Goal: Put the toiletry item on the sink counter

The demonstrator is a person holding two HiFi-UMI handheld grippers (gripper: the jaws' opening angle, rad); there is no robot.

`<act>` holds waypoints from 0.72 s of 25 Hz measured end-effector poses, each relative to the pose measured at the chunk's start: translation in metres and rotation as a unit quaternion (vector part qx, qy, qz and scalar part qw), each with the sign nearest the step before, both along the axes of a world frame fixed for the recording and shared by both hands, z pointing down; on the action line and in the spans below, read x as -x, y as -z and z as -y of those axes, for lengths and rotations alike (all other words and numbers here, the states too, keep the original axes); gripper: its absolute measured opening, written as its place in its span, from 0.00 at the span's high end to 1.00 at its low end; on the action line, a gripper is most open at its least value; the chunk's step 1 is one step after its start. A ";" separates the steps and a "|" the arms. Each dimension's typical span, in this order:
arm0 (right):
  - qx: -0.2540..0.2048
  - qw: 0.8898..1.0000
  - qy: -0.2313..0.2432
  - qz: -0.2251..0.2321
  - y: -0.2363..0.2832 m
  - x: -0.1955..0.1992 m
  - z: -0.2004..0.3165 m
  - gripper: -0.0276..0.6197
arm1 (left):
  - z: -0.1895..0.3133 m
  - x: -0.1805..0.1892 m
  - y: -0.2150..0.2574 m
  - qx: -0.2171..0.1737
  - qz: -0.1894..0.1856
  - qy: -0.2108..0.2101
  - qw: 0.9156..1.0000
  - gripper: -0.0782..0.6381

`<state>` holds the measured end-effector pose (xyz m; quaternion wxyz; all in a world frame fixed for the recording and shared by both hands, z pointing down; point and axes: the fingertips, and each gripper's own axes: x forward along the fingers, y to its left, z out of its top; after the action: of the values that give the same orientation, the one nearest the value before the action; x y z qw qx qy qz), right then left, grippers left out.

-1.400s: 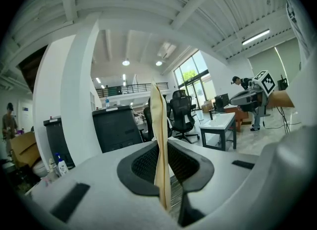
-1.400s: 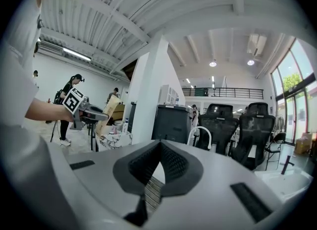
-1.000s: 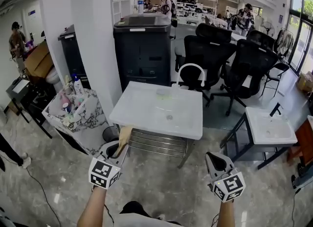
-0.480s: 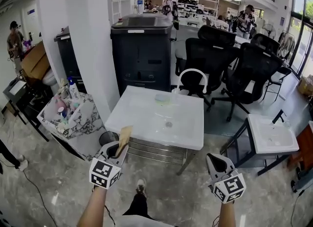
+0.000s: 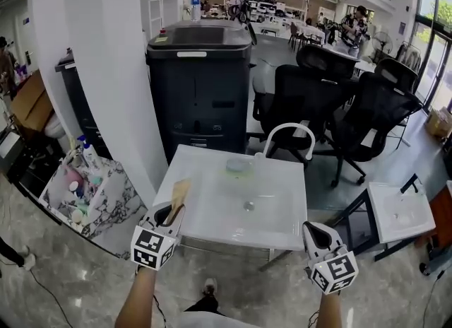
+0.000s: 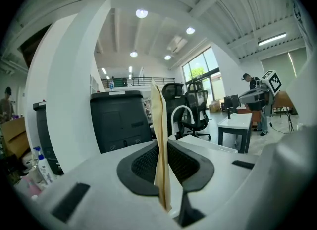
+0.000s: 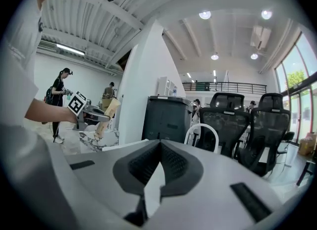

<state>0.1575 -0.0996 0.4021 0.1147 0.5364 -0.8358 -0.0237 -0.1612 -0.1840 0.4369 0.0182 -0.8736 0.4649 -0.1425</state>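
**A:** The sink has come right up under the head view. The person has walked in close, and the cart of bottles has slid off to the left.

**B:** And the sachet?

**A:** It's pinched in the left gripper, jaws narrow, with the pads pressing its lower part. The flat tan sachet stands upright and sticks out past the fingertips. The left gripper view has it edge-on, dead centre between the pads.

**B:** Is it down on the tabletop?

**A:** No. It's held in the air by the near left corner and isn't touching the white surface. The head view lines it up with that corner, but I can't tell its height above it.

**B:** What about the right gripper?

**A:** Its jaws are together with nothing between them. It hangs by the near right corner, well apart from the left one.

**B:** So which step is this?

**A:** I'd call it the carry, at the end of the approach. The pick looks finished and the placing hasn't started.

**B:** And what's next?

**A:** My guess is a reach forward and down, onto the flat strip left of the basin. That spot is clear of the tap and the dish. Then the sachet gets tipped flat or set low, so it can't slide into the basin. After that, the jaws open and the gripper backs straight out.
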 end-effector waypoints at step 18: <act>0.064 0.998 0.003 0.019 -0.055 0.041 0.187 0.96 | 0.194 0.016 -0.111 0.133 0.052 -0.008 0.990 0.84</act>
<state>0.1161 -0.2865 0.4570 0.1325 0.5255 -0.8395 0.0399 -0.1773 -0.3780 0.5477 -0.0725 -0.8634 0.4334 -0.2481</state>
